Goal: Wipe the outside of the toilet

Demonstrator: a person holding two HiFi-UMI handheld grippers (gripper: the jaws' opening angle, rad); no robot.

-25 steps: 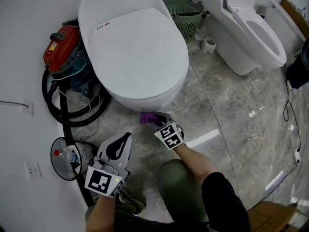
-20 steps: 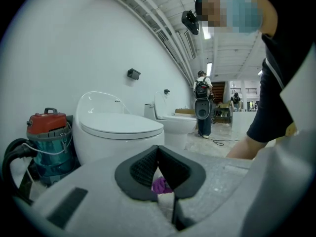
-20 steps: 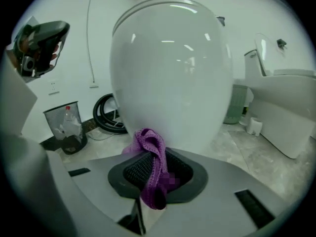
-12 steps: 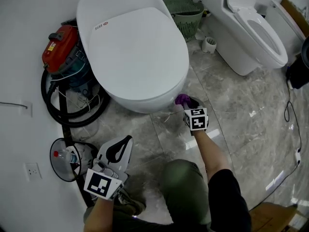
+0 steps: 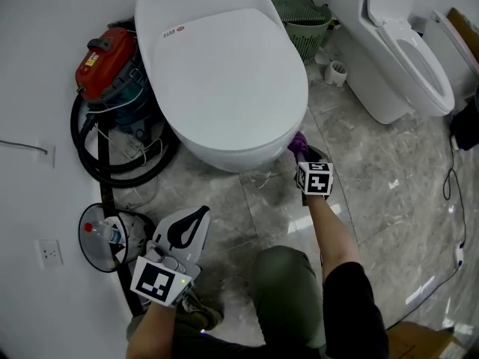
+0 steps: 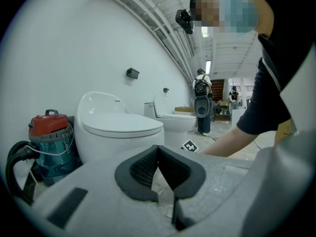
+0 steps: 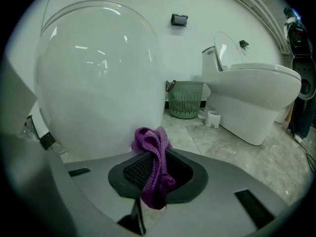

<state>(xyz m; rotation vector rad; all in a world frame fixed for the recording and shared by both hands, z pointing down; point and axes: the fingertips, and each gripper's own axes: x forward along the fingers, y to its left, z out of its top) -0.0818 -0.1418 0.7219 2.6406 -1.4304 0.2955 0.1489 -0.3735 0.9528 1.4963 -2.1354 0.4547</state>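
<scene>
**Right gripper (image 7: 155, 174) wipes low on the glossy white oval toilet (image 7: 94, 83)**

Its jaws are closed on a crumpled purple cloth (image 7: 153, 152), held against the toilet's flank. Next, I think, it needs a sweep further round, keeping the pressure. Left gripper (image 6: 159, 169): closed, empty.

Glossy grey marbled floor tiles (image 5: 374, 163) spread beneath the right claw (image 5: 301, 148). Beyond it stand a green slatted basket (image 5: 303, 17) and a second white toilet (image 5: 404, 58). Left of the left claw (image 5: 187, 229) is a white wall (image 5: 37, 88) with a socket (image 5: 51, 253). Ahead sits a red vacuum (image 5: 105, 58).
</scene>
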